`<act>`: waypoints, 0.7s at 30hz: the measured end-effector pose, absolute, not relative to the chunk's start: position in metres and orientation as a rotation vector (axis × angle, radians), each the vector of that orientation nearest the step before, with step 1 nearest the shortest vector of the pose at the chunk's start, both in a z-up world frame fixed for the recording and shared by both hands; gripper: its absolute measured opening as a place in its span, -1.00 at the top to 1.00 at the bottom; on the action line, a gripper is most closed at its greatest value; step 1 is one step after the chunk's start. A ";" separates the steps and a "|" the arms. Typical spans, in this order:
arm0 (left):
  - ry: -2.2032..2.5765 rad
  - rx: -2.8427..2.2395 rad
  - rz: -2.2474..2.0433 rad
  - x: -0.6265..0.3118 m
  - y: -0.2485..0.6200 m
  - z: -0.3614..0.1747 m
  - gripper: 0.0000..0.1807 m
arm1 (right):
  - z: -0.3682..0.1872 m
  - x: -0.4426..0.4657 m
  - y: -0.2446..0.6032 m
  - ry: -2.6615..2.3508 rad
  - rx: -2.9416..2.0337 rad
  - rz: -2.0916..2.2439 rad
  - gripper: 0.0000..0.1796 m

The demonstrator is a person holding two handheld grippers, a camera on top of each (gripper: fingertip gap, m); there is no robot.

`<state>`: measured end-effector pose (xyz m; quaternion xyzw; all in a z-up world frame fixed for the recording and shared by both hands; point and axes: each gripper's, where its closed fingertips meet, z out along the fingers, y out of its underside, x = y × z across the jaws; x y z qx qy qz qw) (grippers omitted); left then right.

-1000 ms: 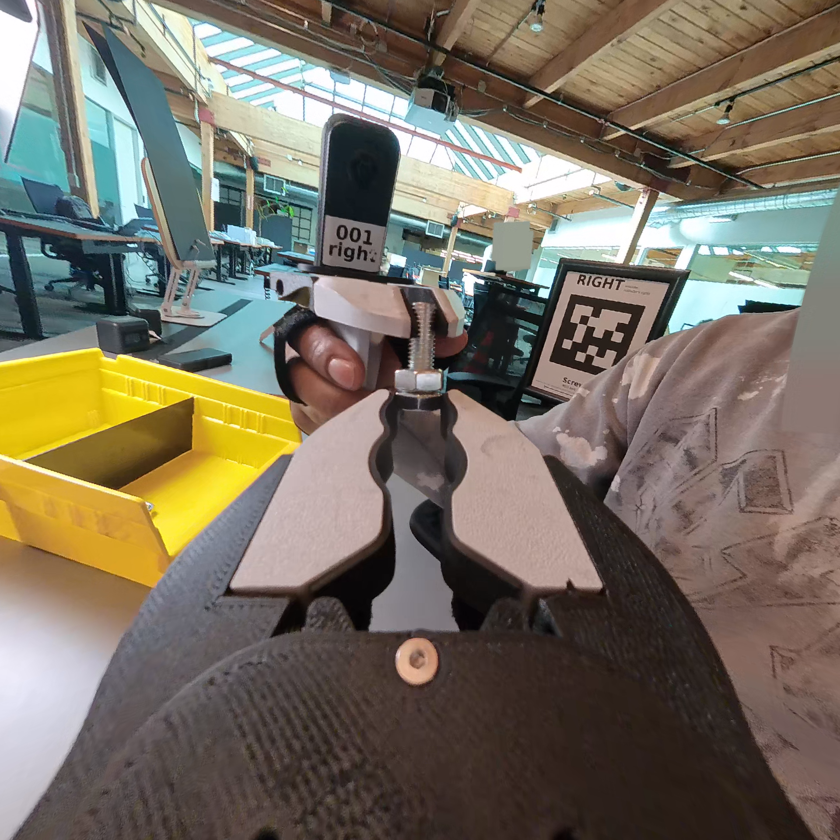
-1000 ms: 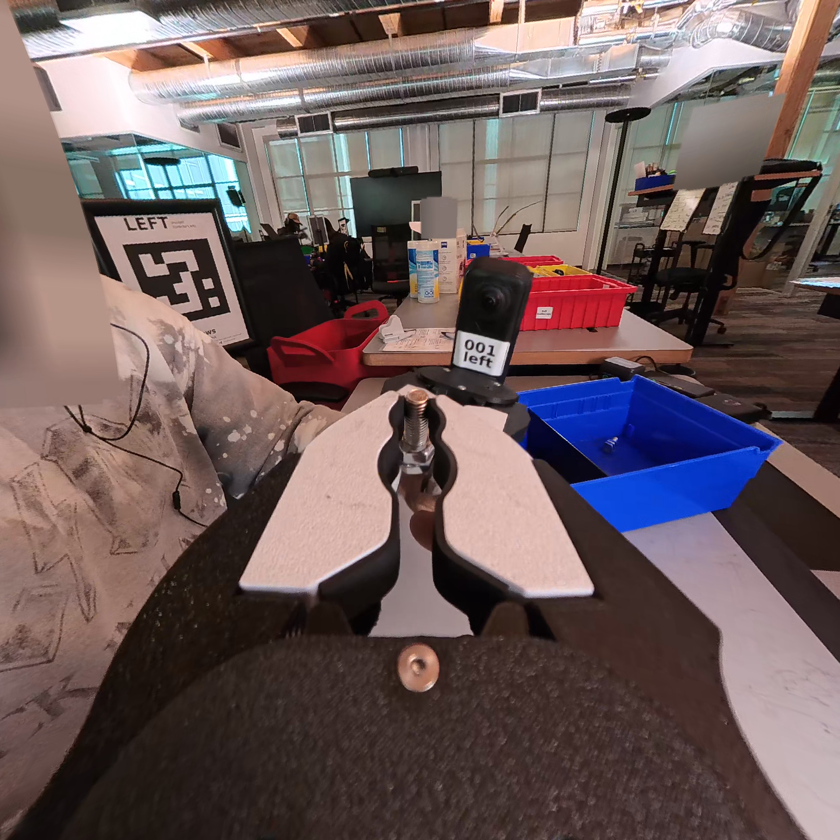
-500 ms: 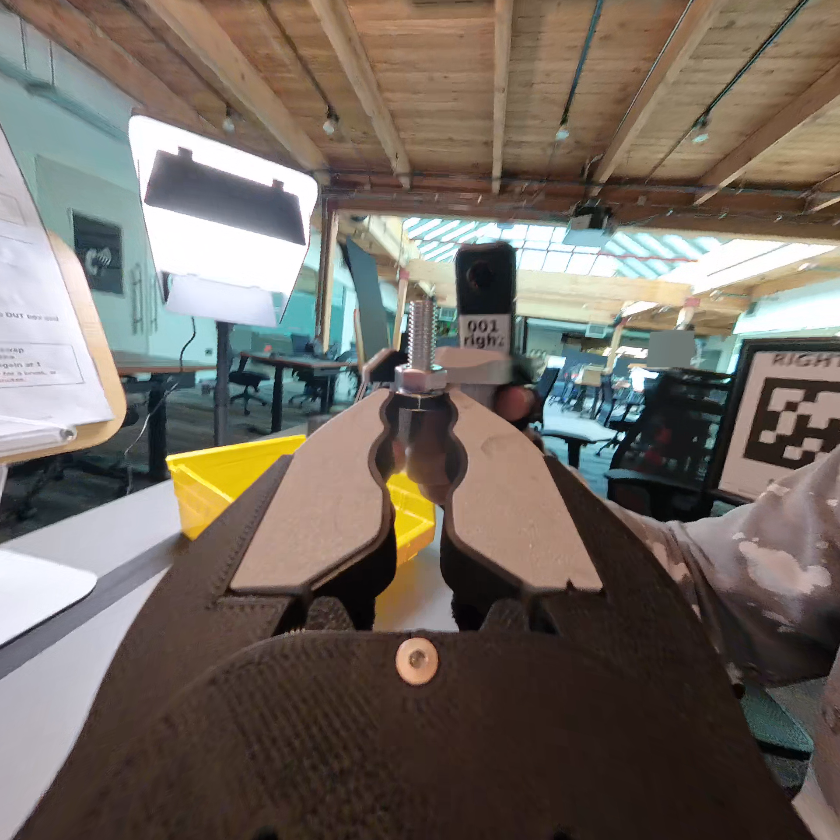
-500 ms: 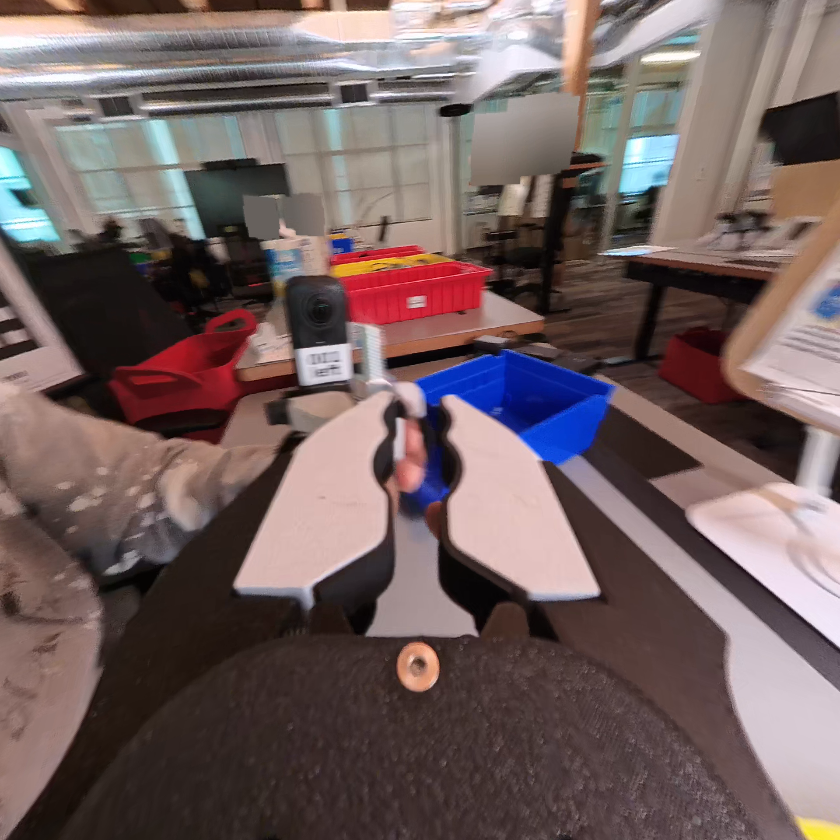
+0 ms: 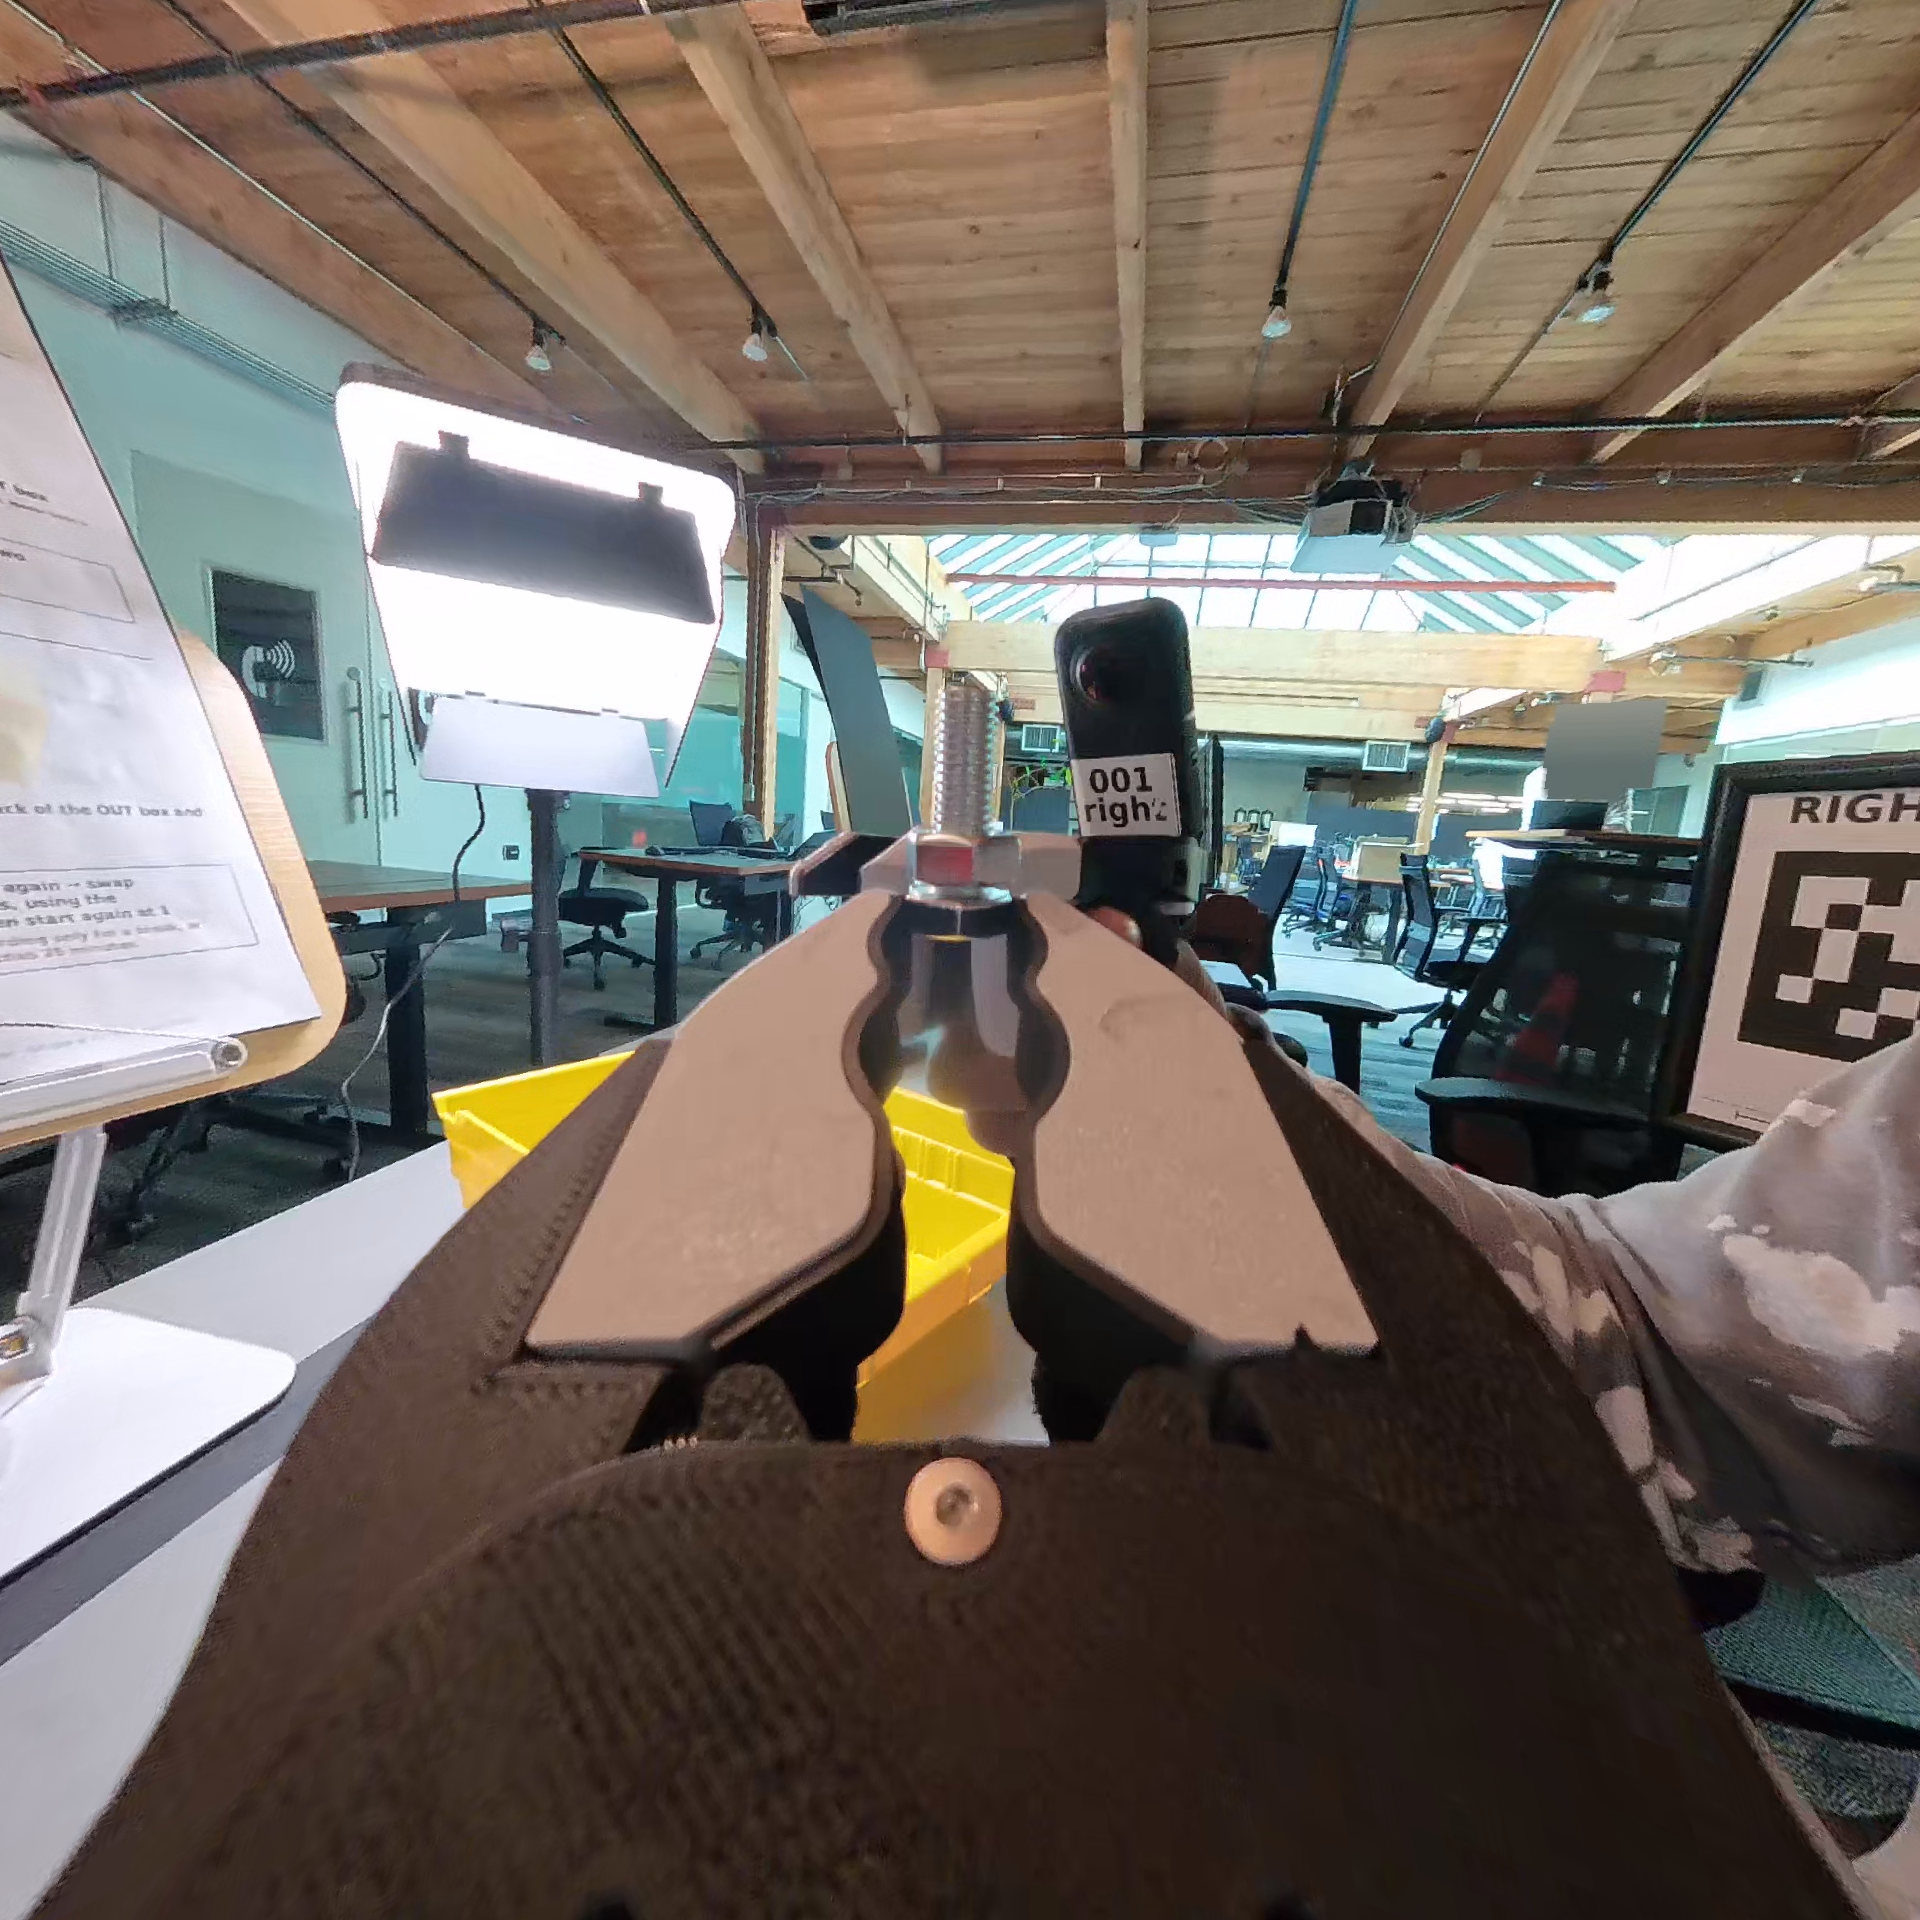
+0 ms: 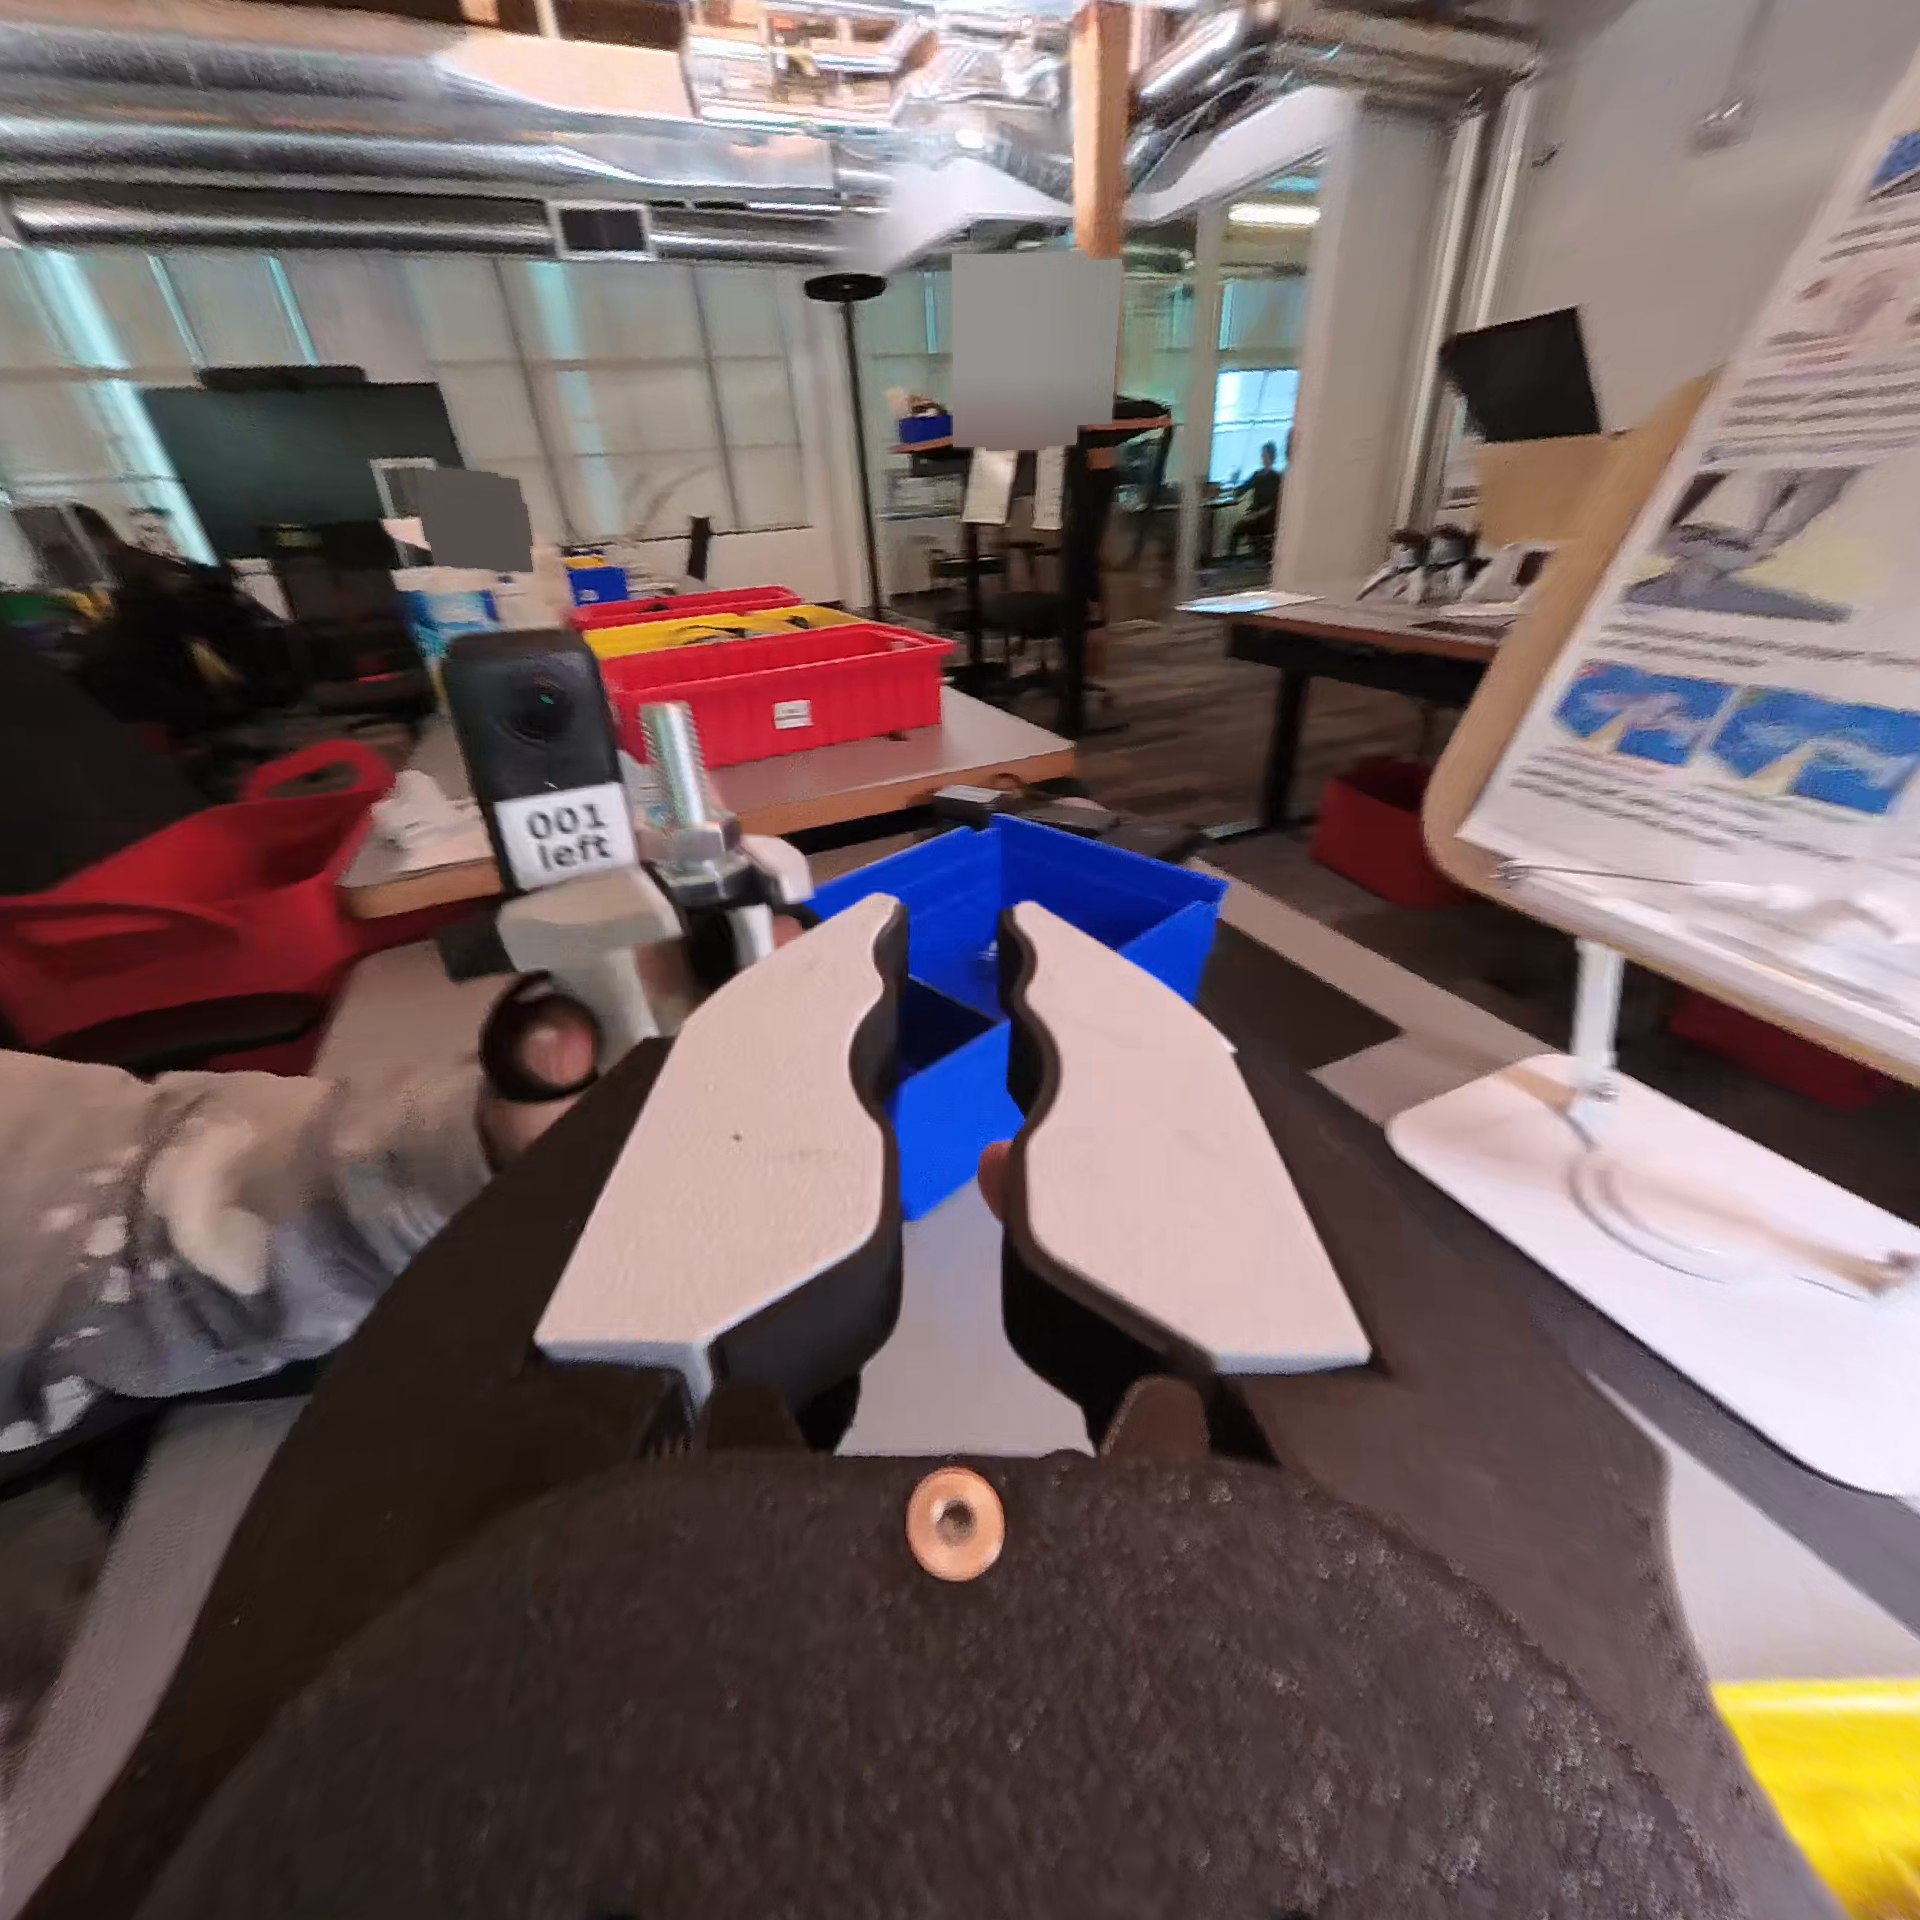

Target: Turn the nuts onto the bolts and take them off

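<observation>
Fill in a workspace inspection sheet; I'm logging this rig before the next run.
surface: table, grey.
job's things: bolt upright, nut on it; blue bin and yellow bin on the table.
clutter: document stand.
grippers: left gripper shut on the bolt; right gripper open, empty.
cables: cable hanging by the lamp.
surroundings: red bins on a far desk.
</observation>
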<state>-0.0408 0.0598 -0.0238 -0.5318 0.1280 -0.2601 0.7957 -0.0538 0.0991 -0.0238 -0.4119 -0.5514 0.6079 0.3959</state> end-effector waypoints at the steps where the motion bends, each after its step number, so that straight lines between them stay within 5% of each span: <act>1: 0.278 -1.152 -0.541 -0.043 0.060 -0.023 0.80 | -0.023 -0.051 0.103 -1.390 -1.034 1.529 0.81; 7: 0.273 -1.207 -0.497 -0.040 0.070 -0.035 0.79 | -0.023 -0.054 0.057 -1.495 -0.949 1.599 0.56; 13: 0.265 -1.171 -0.493 -0.048 0.063 -0.026 0.80 | -0.019 -0.054 0.091 -1.363 -1.032 1.625 0.83; 21: 0.281 -1.199 -0.473 -0.041 0.067 -0.032 0.80 | -0.021 -0.059 0.061 -1.437 -0.982 1.634 0.55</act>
